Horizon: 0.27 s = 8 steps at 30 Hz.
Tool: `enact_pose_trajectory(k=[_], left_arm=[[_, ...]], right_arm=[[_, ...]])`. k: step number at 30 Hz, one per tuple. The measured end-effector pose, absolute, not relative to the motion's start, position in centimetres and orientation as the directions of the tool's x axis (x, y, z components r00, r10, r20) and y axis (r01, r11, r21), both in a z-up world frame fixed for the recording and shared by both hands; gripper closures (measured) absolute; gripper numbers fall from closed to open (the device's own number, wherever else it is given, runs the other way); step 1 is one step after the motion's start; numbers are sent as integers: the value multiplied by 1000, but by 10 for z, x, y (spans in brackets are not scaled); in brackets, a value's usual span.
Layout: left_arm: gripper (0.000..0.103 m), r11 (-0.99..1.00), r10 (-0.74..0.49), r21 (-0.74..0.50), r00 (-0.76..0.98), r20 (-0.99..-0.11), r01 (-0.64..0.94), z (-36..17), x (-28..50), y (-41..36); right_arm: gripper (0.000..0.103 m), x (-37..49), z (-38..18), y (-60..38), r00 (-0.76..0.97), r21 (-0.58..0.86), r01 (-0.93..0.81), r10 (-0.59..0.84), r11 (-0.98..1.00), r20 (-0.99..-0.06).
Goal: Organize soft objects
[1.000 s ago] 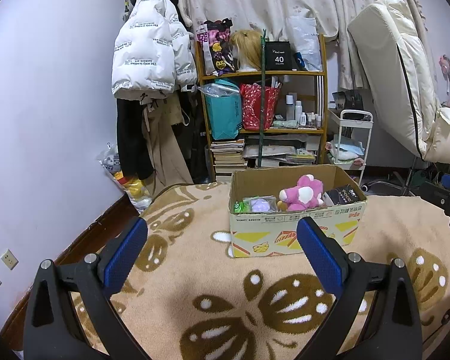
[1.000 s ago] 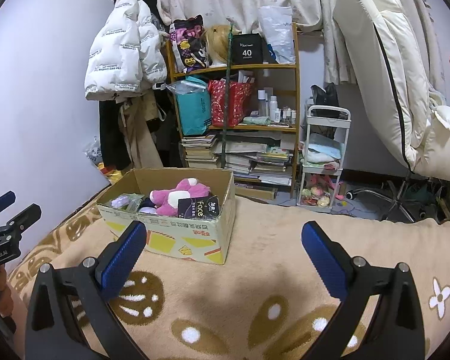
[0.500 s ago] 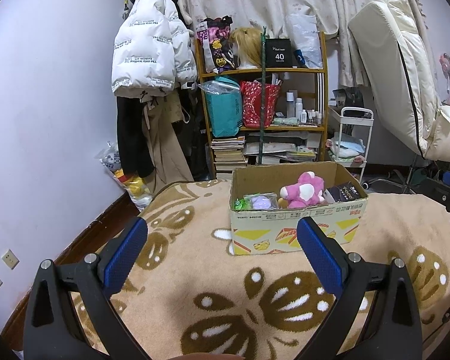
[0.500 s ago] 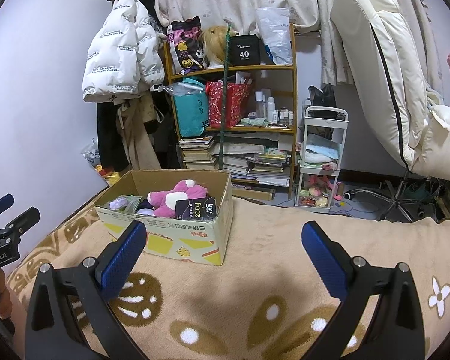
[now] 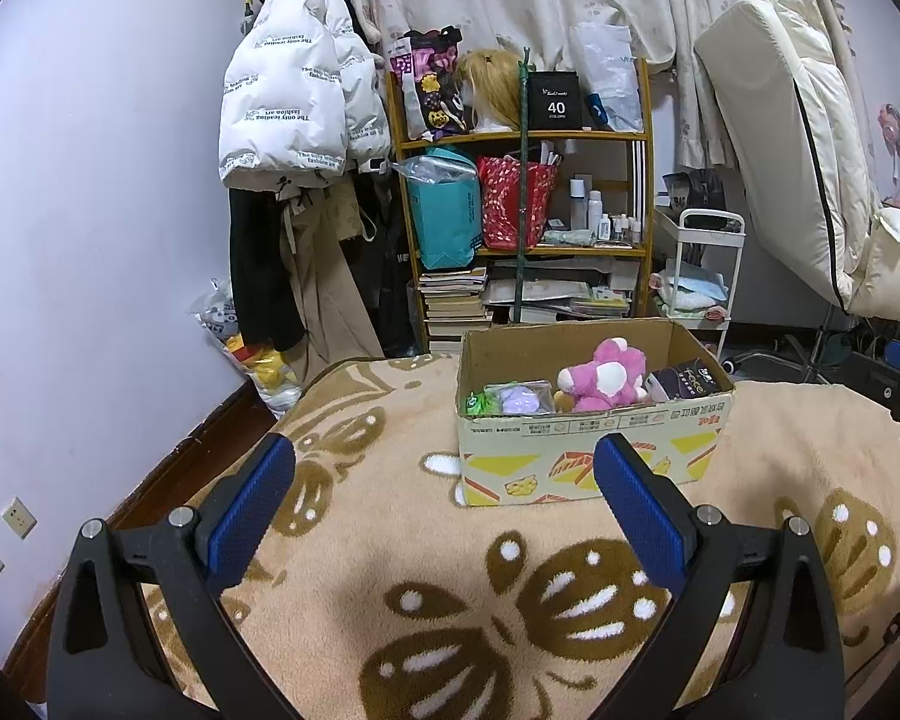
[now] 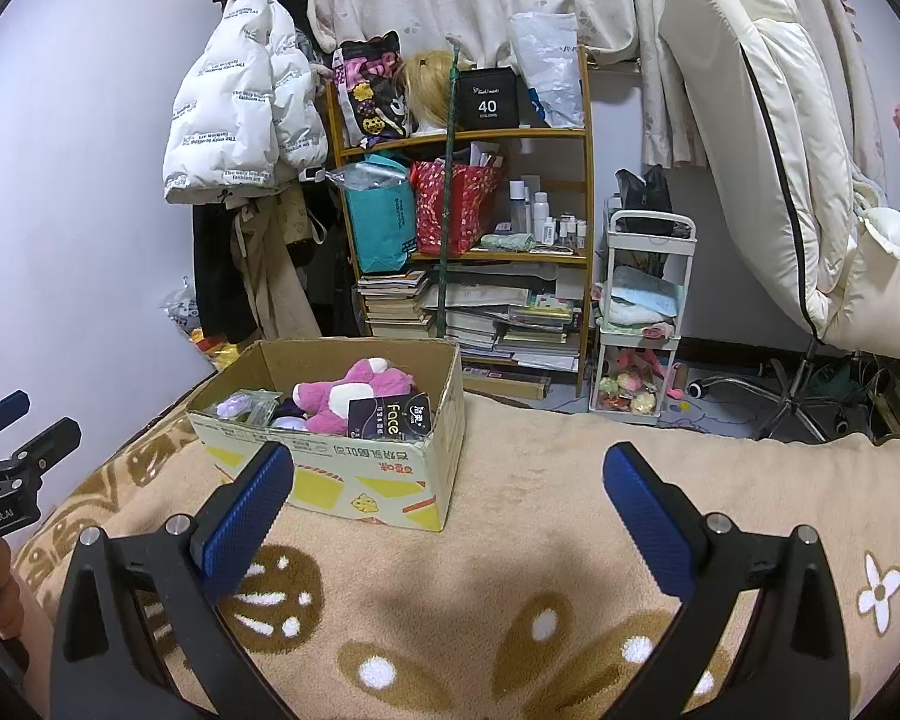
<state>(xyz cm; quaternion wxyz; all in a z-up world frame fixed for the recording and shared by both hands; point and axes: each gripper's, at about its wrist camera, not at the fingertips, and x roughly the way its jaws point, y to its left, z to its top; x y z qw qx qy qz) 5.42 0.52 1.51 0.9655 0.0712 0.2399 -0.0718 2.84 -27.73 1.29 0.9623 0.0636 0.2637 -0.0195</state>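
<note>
Cardboard box holds pink plush, dark pack, purple packet.

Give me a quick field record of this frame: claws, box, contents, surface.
left claw: open, empty, above the blanket, short of the box
right claw: open, empty, above the blanket
cardboard box: upright, top open, on the blanket
pink plush toy: inside box, near middle
black pack marked Face: inside box, at the right end
purple item in clear wrap: inside box, at the left end
blanket: tan with brown pattern
</note>
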Motion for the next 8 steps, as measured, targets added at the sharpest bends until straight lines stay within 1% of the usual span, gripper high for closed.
enact_pose_trajectory(k=[8], left_arm=[[4,979,-103,105,874,-474,172,15,54,5]], right_arm=[[0,28,13,-277,860,112,70,-3,991,-511]])
